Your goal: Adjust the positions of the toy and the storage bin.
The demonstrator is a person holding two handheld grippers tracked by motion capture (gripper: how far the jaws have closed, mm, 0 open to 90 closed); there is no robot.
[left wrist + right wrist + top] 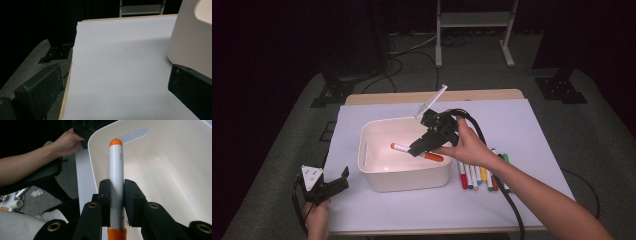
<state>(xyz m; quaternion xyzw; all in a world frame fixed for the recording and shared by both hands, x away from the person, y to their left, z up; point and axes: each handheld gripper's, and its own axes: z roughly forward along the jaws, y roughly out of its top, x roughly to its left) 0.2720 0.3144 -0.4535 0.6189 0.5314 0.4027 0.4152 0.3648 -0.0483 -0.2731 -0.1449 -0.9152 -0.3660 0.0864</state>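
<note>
While the right gripper [428,142] hangs over the middle of the high view, its two black jaws are closed tight on a white marker with orange cap and orange end [417,151], holding it by the barrel above the inside of the white rectangular plastic bin [404,179]. In the right gripper view the marker [116,177] runs straight up the centre of the frame between the jaw pads, its orange tip near the top, with the bin's pale inner wall [175,170] spreading across the right half. The person's right hand [467,145] grips the tool just right of centre in the high view.

Just right of the bin, a row of coloured markers [482,175] lies on the light grey table cover [522,130], close beside each other. A long white pen [432,101] leans out over the bin's far rim, above centre.

At the lower left of the high view, the left gripper [339,181] rests near the table's edge, held by the left hand [317,217], its jaws spread wide with nothing between them. In the left gripper view the bin's outer wall [192,42] stands at the upper right, just beyond the right jaw.
</note>
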